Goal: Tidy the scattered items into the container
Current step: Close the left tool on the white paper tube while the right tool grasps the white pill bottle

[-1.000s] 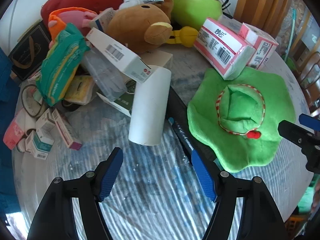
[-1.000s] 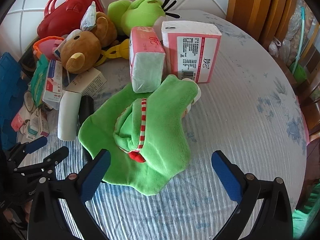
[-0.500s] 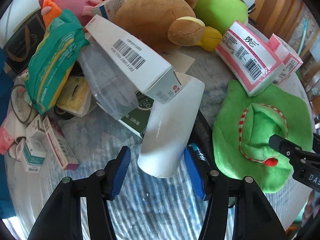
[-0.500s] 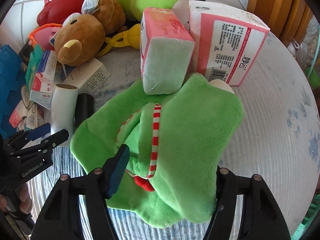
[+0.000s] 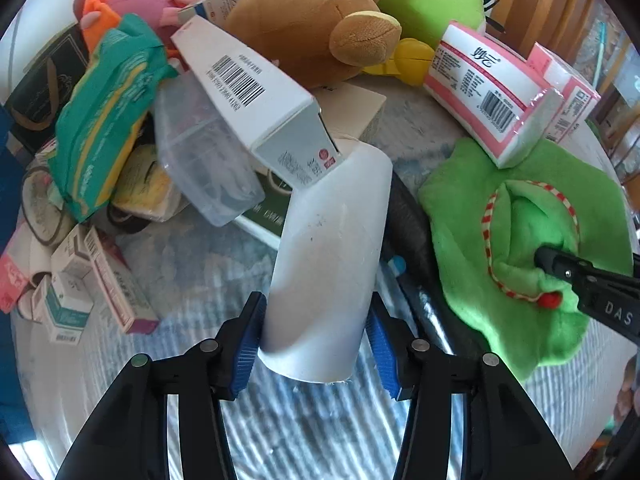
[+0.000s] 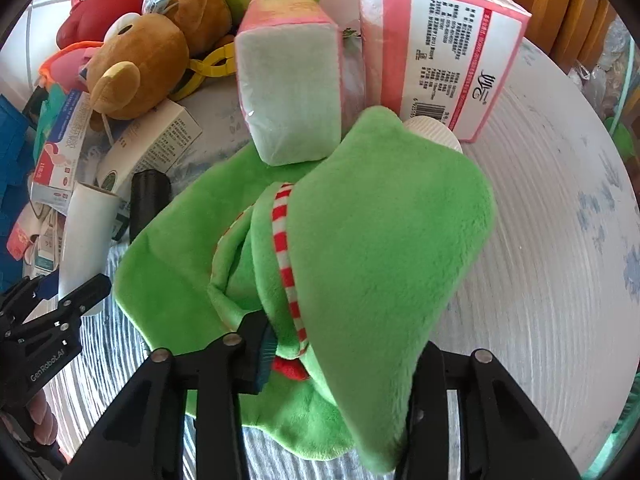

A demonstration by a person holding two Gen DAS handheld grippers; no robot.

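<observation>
Left claw (image 5: 316, 342): jaws just closing, blue pads pressed on both sides of the white tube (image 5: 328, 264).
Right claw (image 6: 340, 344): jaws just closing, clenched on bunched green hat (image 6: 384, 240).
Tabletop (image 6: 560, 240): beneath both.

Bright, even daylight, soft shadows; sharp centres, strong fisheye bending, dark vignetted corners.

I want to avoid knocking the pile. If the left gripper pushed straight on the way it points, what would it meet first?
The white tube already between its pads, then probably the barcoded white box leaning on the tube's far end.
</observation>
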